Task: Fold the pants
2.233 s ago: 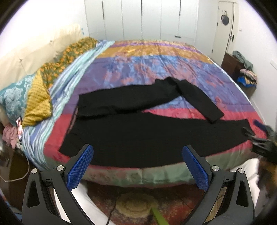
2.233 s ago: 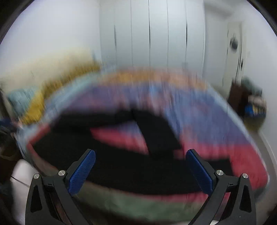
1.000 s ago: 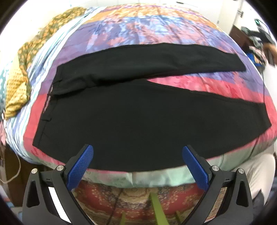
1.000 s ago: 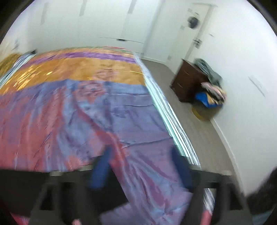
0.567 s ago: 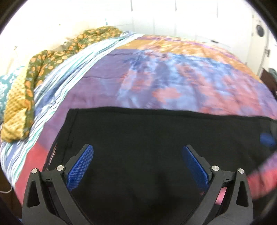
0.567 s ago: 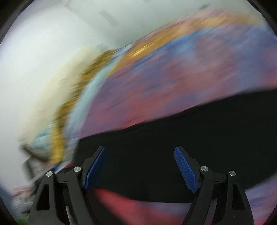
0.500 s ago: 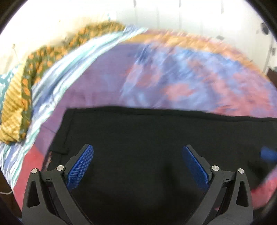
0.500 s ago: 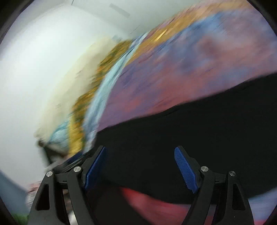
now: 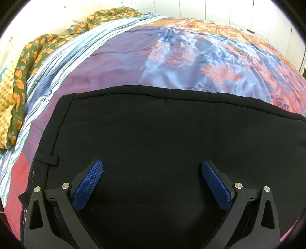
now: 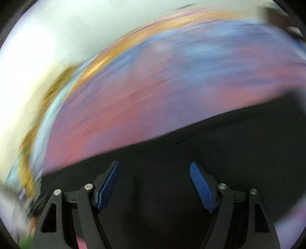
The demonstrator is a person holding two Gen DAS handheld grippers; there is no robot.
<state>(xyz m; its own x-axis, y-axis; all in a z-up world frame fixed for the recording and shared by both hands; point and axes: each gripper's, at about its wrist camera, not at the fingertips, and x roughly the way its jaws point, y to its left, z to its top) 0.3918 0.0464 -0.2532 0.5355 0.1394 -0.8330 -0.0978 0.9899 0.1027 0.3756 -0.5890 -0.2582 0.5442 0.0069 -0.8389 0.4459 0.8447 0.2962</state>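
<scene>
Black pants (image 9: 153, 134) lie flat on the colourful bedspread (image 9: 191, 57), filling the lower half of the left wrist view. The waistband with a belt loop (image 9: 47, 159) is at the left. My left gripper (image 9: 152, 182) is open and empty, low over the pants near the waist. In the right wrist view, which is motion-blurred, the pants (image 10: 210, 153) are a dark band across the lower half. My right gripper (image 10: 155, 183) is open and empty just above them.
A green and orange floral blanket (image 9: 28, 57) and a striped sheet (image 9: 57, 63) lie along the left side of the bed. White wardrobe doors (image 9: 248, 11) stand beyond the far edge of the bed.
Both grippers have come down closer over the pants. The left view now shows the waistband and belt loop larger. The right view keeps sweeping and stays blurred.
</scene>
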